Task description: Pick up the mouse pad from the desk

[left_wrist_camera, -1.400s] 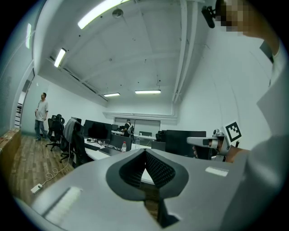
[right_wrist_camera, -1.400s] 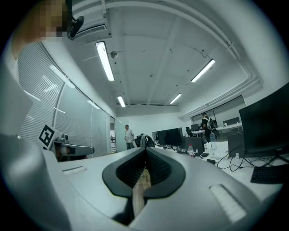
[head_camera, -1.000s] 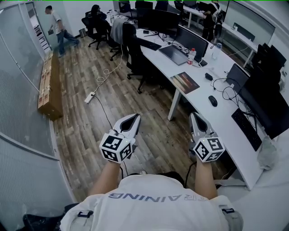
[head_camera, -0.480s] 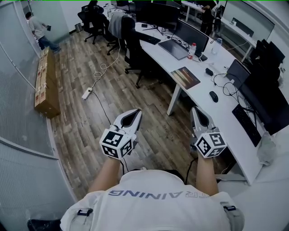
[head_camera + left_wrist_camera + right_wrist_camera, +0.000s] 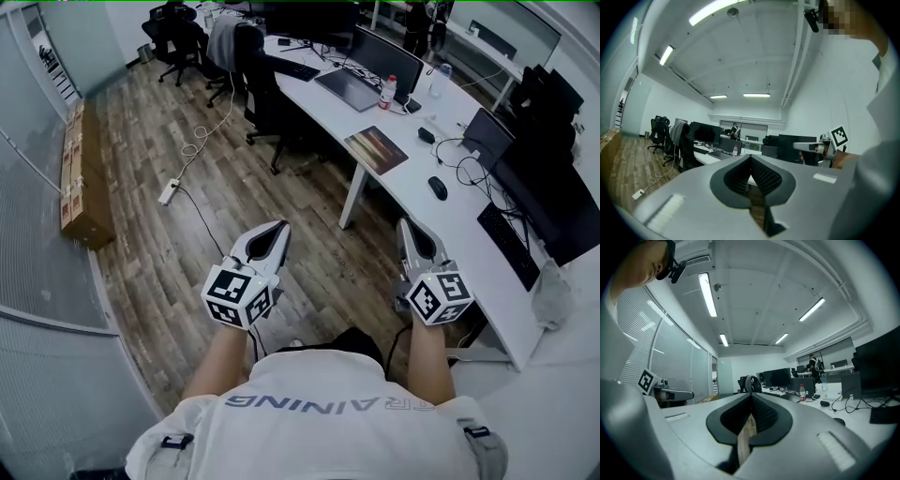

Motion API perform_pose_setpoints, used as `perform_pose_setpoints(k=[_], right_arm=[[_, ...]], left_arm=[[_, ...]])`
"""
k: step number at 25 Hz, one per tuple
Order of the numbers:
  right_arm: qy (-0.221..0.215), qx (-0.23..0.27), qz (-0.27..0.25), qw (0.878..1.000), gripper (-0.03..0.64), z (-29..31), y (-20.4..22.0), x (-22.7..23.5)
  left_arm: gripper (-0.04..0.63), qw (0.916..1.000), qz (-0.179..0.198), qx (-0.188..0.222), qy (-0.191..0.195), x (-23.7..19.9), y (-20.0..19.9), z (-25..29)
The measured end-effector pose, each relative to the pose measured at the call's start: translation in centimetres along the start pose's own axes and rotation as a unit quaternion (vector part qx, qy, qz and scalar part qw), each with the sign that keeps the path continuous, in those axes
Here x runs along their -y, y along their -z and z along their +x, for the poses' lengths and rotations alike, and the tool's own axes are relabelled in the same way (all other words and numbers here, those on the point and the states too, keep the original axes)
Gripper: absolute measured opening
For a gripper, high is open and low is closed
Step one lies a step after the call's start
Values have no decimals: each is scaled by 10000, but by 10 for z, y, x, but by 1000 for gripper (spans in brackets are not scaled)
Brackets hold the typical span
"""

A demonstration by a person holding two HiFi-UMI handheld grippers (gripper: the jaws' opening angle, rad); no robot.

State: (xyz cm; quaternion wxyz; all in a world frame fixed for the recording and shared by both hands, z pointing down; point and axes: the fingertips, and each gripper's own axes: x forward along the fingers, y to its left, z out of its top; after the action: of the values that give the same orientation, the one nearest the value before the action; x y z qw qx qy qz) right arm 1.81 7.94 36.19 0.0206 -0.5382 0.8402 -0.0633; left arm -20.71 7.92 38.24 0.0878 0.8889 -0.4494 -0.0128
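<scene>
The mouse pad (image 5: 377, 150), a rectangle with an orange-brown picture, lies flat near the front edge of the long white desk (image 5: 412, 202). Both grippers hover level over the wooden floor, well short of the pad. My left gripper (image 5: 278, 228) is shut with nothing in it, and its jaws meet at the tip in the left gripper view (image 5: 750, 159). Closer to the desk edge, my right gripper (image 5: 406, 225) is also shut and empty, its tips together in the right gripper view (image 5: 751, 397).
On the desk are a black mouse (image 5: 438, 187), a keyboard (image 5: 507, 246), monitors (image 5: 553, 202), a laptop (image 5: 489, 139), cables and a water bottle (image 5: 386, 92). Office chairs (image 5: 255, 80) stand along it. A power strip (image 5: 169, 192) and cardboard boxes (image 5: 80, 183) lie on the floor at left.
The head view has swung, so the desk and pad sit higher in the picture and the walking person at far left is gone. Both grippers stay shut, nearly in place.
</scene>
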Motion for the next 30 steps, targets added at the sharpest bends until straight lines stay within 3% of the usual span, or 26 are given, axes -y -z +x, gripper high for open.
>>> perform_pose_setpoints(k=[7,12,23,30], right_arm=[[161,-112,83,9998,11,25,3,34],[25,-61,161,9998,11,66,2,69],[-256,-54,387,9989,11,159,-14,185],[-197,-38,564,9982,11,186,-9,254]], left_arm=[[2,9998,-56,-130,135,-11,3,46],[2,9999,-2,-151,-9,-28,-2,92],[2,9991,122,-205,-362,-49,-23,222],[2,9986,171,-385,-306,-40,-13,295]])
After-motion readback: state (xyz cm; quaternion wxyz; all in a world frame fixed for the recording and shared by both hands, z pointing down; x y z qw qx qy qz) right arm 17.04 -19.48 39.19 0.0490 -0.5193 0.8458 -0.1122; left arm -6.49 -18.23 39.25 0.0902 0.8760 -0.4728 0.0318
